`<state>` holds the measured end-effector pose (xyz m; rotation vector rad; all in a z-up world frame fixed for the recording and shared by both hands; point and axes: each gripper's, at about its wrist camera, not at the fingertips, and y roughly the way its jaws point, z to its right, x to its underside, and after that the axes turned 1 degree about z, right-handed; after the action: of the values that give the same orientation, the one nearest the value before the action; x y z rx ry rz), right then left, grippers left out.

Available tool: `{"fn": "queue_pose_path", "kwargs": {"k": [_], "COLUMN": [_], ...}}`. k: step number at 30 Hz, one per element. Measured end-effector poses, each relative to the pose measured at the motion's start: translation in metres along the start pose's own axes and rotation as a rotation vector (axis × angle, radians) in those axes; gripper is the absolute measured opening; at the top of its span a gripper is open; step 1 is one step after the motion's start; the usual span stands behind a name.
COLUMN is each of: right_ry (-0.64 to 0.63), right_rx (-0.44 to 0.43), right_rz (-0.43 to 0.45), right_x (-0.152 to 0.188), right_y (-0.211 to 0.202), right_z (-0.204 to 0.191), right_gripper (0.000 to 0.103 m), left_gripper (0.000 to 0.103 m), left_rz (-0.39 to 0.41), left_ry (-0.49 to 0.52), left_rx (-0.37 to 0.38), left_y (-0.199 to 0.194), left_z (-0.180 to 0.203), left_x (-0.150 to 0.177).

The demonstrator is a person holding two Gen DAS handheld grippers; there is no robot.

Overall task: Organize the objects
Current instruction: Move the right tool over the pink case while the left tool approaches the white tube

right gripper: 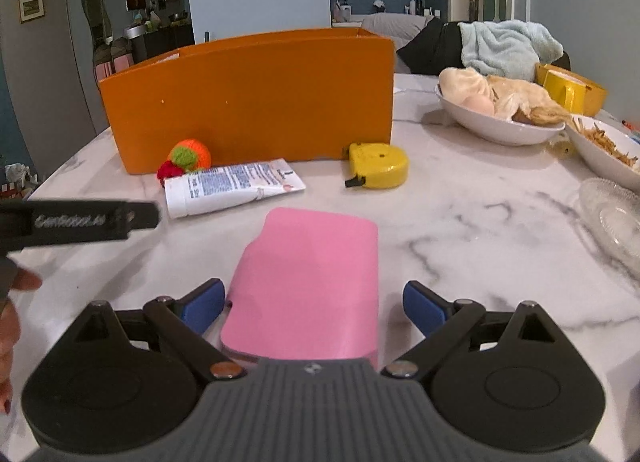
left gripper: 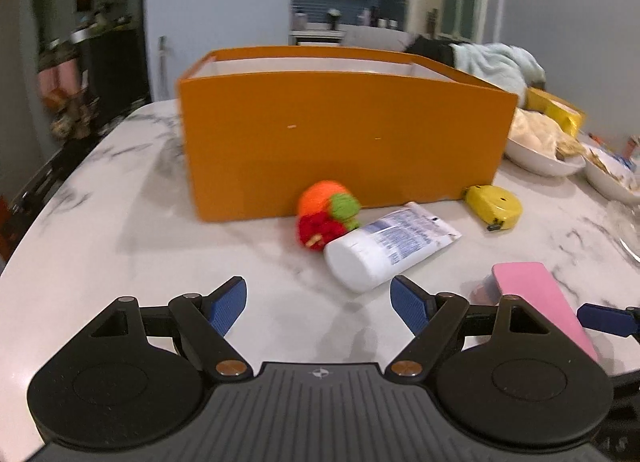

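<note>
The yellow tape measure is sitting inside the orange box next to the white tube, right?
Not quite. The yellow tape measure isn't inside the orange box; it lies on the marble table, just in front of the box's corner. The white tube lies near it on the table. The right wrist view shows this clearly.

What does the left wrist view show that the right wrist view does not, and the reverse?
Left wrist only: the open left gripper over bare tabletop, and the orange box's white inside. Right wrist only: the open right gripper straddling the pink case, untouched, plus a clear glass dish. Both: box, knitted toy, white tube, yellow tape measure, marble table.
</note>
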<state>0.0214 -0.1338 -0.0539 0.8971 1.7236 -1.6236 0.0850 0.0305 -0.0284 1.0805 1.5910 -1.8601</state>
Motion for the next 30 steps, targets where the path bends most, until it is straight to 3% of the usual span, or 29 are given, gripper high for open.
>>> {"fn": "queue_pose_path", "kwargs": {"k": [9, 16, 30], "right_ry": [-0.027, -0.02, 0.011], "right_rx": [-0.009, -0.002, 0.03], "right_rz": [0.005, 0.006, 0.012], "right_x": [0.003, 0.006, 0.004], "right_y": [-0.001, -0.003, -0.002], "right_z": [0.002, 0.007, 0.023], "right_gripper": [0.099, 0.101, 0.1], "left_gripper": [0.094, 0.094, 0.094], "left_rz": [-0.057, -0.091, -0.08], "left_ry": [0.079, 0.093, 0.135], "left_rx": [0.102, 0.337, 0.314], "left_y": [0.036, 0.023, 0.048], "left_z": [0.008, 0.013, 0.037], "left_x": [-0.011, -0.009, -0.023]}}
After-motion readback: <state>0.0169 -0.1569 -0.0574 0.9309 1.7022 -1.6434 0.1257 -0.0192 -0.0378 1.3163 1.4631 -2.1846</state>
